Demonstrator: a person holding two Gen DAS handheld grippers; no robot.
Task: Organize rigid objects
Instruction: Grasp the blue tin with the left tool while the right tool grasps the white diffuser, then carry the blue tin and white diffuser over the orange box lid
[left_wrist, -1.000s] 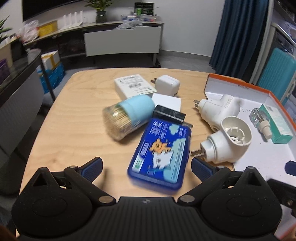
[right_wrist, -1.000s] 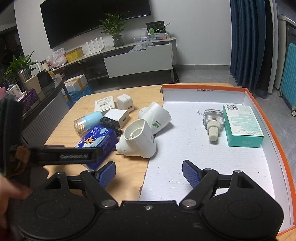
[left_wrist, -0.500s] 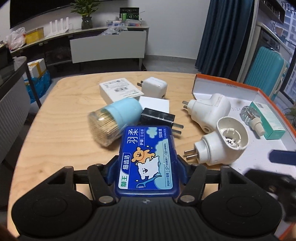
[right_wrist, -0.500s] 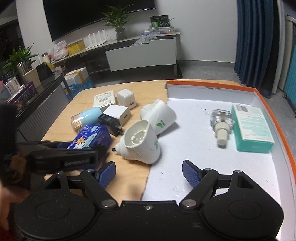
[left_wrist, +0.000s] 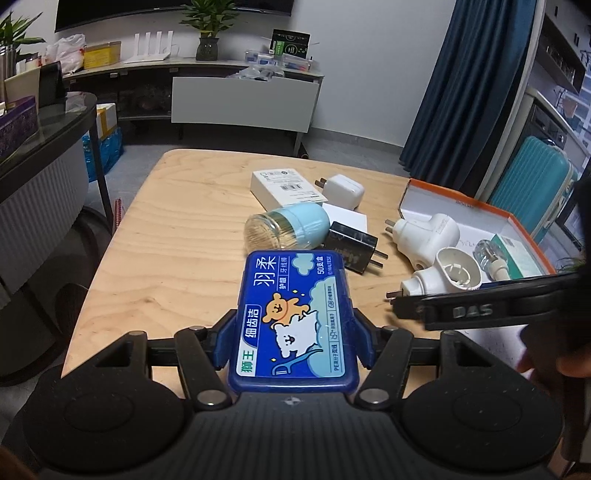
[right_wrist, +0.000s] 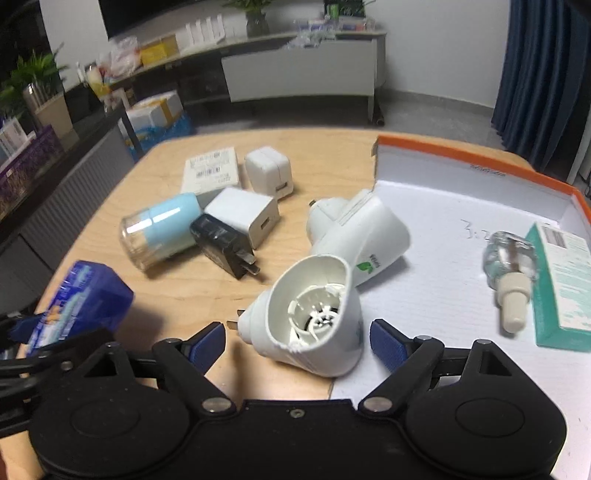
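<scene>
My left gripper (left_wrist: 291, 343) is shut on a blue floss-pick box (left_wrist: 293, 317) and holds it above the wooden table (left_wrist: 177, 251); the box also shows at the left of the right wrist view (right_wrist: 79, 302). My right gripper (right_wrist: 297, 341) is open, its blue pads either side of a white plug-in diffuser (right_wrist: 314, 317) lying on the edge of the orange-rimmed white tray (right_wrist: 461, 162). A second white diffuser (right_wrist: 362, 232) lies just behind it.
On the table lie a light-blue toothpick jar (right_wrist: 159, 230), a black charger (right_wrist: 221, 245), two white chargers (right_wrist: 247, 216) (right_wrist: 269, 173) and a white box (right_wrist: 212, 171). In the tray lie a glass refill bottle (right_wrist: 509, 266) and a teal carton (right_wrist: 565, 284).
My left gripper closed on the blue box and lifted it off the table. My right gripper moved forward and down so the near diffuser sits between its open pads.
</scene>
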